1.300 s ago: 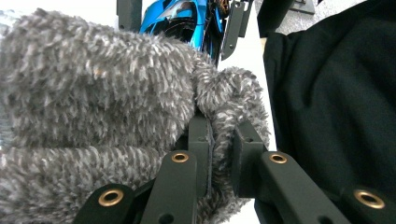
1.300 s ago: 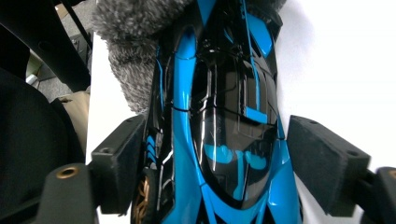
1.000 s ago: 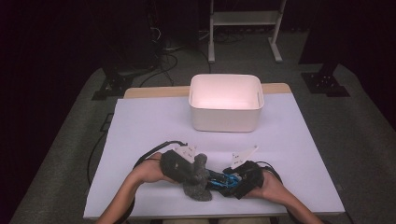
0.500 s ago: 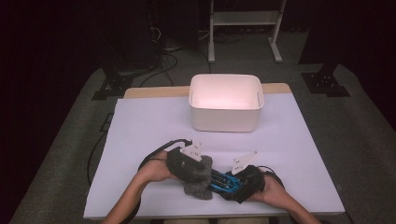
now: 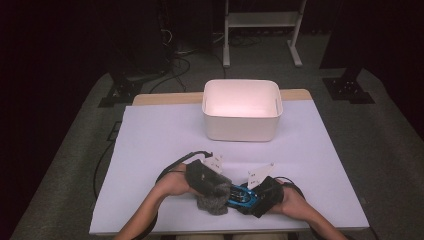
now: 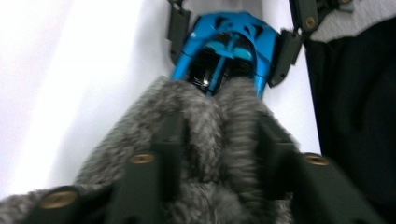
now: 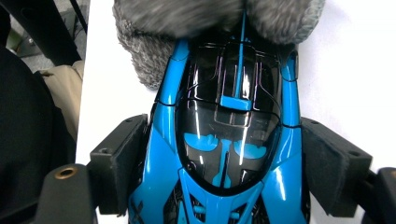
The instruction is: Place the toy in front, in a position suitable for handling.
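Note:
A shiny blue and black toy car point(image 7: 229, 140) lies near the table's front edge, and my right gripper point(image 7: 229, 163) is shut on its sides. A grey furry cover point(image 6: 210, 121) sits over the car's far end point(image 6: 229, 42). My left gripper point(image 6: 217, 135) has its jaws sunk into the fur; they have just been closing, with a fold of the cover between them. In the high view the two grippers face each other: the left point(image 5: 220, 189) is on the furry cover point(image 5: 212, 200), and the right point(image 5: 241, 196) is on the car point(image 5: 243, 192).
A white bin point(image 5: 242, 127) stands empty at the middle back of the pale-covered table point(image 5: 150, 150). Forearms come in from the front edge. A white metal stand point(image 5: 260, 20) and cables are on the dark floor behind.
The left gripper and the furry cover have edged a little right, toward the car. The right gripper and the car have stayed in place.

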A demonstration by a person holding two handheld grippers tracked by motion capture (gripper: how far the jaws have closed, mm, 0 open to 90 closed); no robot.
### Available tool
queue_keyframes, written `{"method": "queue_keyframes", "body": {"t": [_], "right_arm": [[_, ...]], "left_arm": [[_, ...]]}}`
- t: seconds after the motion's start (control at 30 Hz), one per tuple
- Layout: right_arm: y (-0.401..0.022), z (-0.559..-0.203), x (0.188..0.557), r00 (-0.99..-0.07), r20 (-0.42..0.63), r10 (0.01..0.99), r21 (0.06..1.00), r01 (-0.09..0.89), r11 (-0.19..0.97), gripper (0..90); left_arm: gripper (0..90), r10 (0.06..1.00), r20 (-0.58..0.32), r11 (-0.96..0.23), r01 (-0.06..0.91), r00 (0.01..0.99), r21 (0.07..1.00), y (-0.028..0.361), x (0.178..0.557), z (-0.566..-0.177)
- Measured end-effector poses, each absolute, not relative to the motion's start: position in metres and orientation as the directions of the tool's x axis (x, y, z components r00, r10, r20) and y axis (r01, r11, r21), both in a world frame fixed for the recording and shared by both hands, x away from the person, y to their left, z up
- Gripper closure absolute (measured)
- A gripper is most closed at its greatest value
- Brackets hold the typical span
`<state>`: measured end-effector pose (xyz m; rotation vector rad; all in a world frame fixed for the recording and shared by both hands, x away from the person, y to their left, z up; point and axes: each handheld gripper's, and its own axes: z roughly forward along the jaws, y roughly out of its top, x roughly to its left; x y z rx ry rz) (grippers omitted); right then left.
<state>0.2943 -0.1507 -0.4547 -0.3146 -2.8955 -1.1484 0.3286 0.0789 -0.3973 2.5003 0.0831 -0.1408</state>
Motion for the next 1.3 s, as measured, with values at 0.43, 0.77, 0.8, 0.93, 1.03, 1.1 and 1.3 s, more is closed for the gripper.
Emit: {"method": "queue_keyframes", "body": {"t": [0.43,0.77,0.8,0.93,1.03,1.1,1.3], "right_arm": [[-0.148,-0.452,0.318,-0.985,-0.028,0.173,0.652,0.112,0.749,22.4],[-0.152,-0.448,0.328,-0.989,-0.006,0.149,0.672,0.106,0.733,22.5],[-0.152,-0.446,0.328,-0.990,-0.002,0.144,0.678,0.105,0.727,22.5],[-0.142,-0.447,0.328,-0.992,-0.031,0.123,0.645,0.074,0.761,22.4],[-0.139,-0.451,0.328,-0.992,-0.046,0.116,0.643,0.059,0.764,22.4],[-0.140,-0.451,0.327,-0.992,-0.047,0.118,0.647,0.059,0.760,22.3],[-0.152,-0.453,0.325,-0.985,-0.012,0.170,0.652,0.121,0.748,20.5]], "left_arm": [[78.4,0.071,-0.093,-0.816,0.111,0.993,0.567,0.113,0.333,-0.370],[78.1,0.115,-0.086,-0.811,0.144,0.990,0.567,0.148,0.331,-0.347],[77.9,0.111,-0.094,-0.805,0.145,0.989,0.575,0.148,0.330,-0.347],[77.5,0.078,-0.100,-0.811,0.122,0.992,0.572,0.131,0.332,-0.355],[77.5,0.060,-0.104,-0.823,0.108,0.993,0.558,0.113,0.338,-0.366],[77.5,0.060,-0.092,-0.842,0.100,0.994,0.529,0.100,0.344,-0.374],[77.3,0.017,-0.116,-0.853,0.075,0.993,0.517,0.067,0.353,-0.389]]}}
